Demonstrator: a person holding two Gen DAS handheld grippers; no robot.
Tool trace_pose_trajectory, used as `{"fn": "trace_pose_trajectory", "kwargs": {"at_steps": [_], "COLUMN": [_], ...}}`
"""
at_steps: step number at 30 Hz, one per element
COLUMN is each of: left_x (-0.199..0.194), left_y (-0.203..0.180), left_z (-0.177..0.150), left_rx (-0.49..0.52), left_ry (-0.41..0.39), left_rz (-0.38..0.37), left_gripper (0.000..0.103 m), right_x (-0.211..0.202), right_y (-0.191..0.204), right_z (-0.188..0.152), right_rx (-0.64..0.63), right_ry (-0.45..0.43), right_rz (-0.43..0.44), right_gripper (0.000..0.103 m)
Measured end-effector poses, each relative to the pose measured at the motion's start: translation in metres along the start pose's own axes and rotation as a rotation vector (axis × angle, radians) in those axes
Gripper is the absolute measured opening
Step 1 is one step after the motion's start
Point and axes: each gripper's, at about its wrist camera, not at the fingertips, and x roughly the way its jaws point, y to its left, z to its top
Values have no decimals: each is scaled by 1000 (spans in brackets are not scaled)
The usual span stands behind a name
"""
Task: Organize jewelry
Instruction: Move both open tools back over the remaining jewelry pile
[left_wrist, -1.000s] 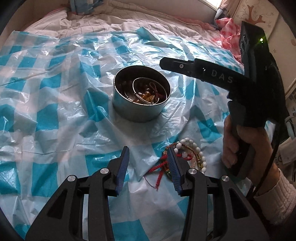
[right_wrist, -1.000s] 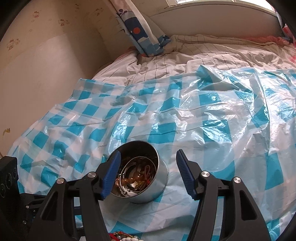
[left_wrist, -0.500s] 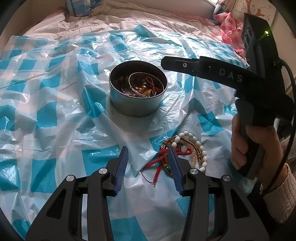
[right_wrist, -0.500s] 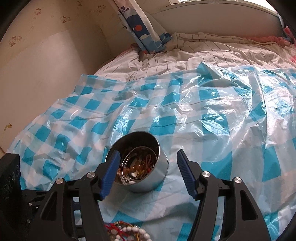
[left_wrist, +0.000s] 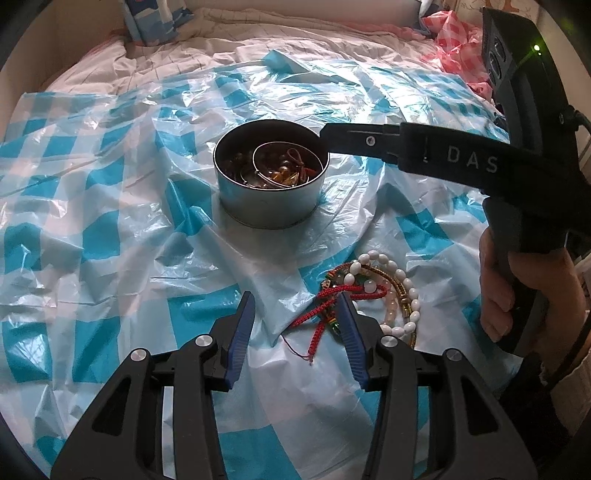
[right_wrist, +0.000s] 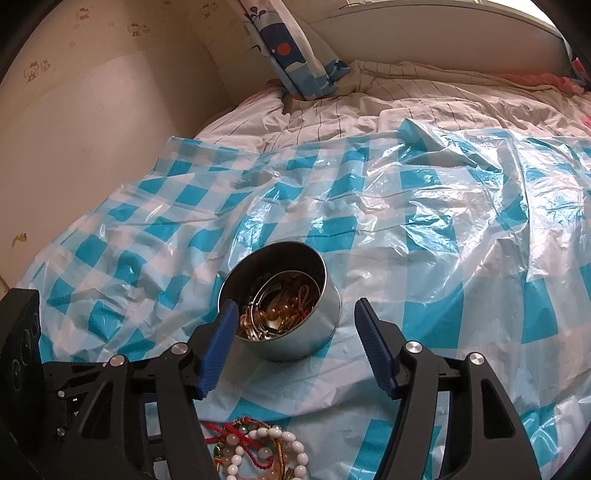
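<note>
While both claws gape wide, left gripper (left_wrist: 297, 314) hovers beside bracelet pile (left_wrist: 365, 295); right gripper (right_wrist: 295, 332) flanks metal tin (right_wrist: 280, 299).

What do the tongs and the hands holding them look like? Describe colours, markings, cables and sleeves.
Both the left tongs and right tongs are black with ribbed blue pads and silver rivets. The right body carries white "DAS" lettering, a green light and a black cable. The right hand is bare, with a white knitted cuff.

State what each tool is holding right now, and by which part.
Nothing is held. The left tool is open above the plastic sheet, beside the bracelet pile. The right tool is open, near the metal tin without gripping it.
</note>
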Motion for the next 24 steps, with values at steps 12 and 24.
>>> {"fn": "trace_pose_trajectory", "kwargs": {"at_steps": [12, 24], "left_x": [2, 8], "left_y": [-5, -7], "left_z": [-4, -17], "left_rx": [44, 93], "left_ry": [7, 31], "left_rz": [5, 13], "left_gripper": [50, 54], "right_x": [-15, -40], "right_y": [-4, -28], "right_z": [-18, -47], "right_rx": [-3, 10], "right_ry": [43, 117], "right_rz": [5, -50], "right_gripper": [67, 71]}}
